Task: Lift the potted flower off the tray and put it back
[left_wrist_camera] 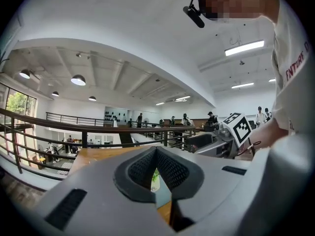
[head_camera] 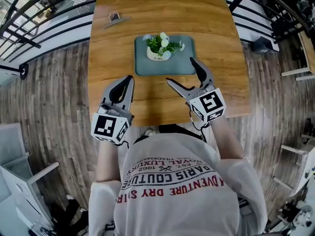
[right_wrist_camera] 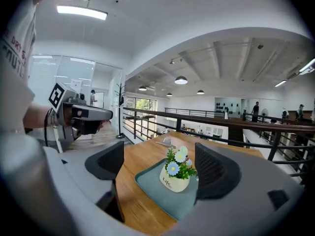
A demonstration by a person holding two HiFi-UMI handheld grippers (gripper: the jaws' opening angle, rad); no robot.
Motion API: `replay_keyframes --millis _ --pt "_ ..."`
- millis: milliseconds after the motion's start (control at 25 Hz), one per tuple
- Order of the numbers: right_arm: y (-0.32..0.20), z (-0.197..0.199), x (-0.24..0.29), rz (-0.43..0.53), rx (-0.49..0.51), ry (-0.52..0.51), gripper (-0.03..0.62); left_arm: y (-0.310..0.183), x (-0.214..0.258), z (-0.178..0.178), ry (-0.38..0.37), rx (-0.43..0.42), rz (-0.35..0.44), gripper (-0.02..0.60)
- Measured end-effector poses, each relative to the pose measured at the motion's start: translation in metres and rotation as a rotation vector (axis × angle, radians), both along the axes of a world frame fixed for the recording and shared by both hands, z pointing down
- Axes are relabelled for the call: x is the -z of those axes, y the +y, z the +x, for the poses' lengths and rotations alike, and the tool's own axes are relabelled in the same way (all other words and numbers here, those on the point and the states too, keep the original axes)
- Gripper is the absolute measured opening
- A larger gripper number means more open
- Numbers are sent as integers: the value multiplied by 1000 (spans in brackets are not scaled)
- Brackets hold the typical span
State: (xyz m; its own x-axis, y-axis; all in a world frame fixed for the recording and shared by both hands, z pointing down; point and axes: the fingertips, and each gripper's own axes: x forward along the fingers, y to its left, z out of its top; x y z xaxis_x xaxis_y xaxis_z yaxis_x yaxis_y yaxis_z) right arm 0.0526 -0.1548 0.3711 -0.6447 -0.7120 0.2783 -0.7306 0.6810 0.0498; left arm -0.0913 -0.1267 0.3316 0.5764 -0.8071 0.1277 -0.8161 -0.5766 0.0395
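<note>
A potted flower (head_camera: 160, 46), a small cream pot with green leaves and pale blue blooms, stands upright in the back half of a grey-green tray (head_camera: 182, 65) on the wooden table. My right gripper (head_camera: 181, 71) is open at the tray's near right corner; its far finger lies over the tray's right edge. In the right gripper view the potted flower (right_wrist_camera: 175, 180) shows between the open jaws of the right gripper (right_wrist_camera: 158, 167), some way ahead and untouched. My left gripper (head_camera: 129, 78) is shut and empty, left of the tray. In its own view the left gripper (left_wrist_camera: 156, 154) hides most of the scene.
A small metal object (head_camera: 115, 17) lies at the table's back left. The table's front edge (head_camera: 162, 119) runs just before the person's body. Black railings (head_camera: 29, 28) border the table on the left, back and right. Each gripper shows in the other's view.
</note>
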Motion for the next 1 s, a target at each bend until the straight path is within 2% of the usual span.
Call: replay_keyframes --millis 200,440,720,1000 --pt "-41 0 -36 -79 158 85 434 -35 -14 12 -5 57 -8 12" --pt "-85 0 -78 -132 298 159 444 -69 -45 21 -8 109 -55 12" --pt "-113 -13 -135 -189 449 246 462 -95 -77 26 -2 134 -106 12" --pt "-128 -16 -178 -233 510 293 463 -112 -105 33 -2 123 -155 12"
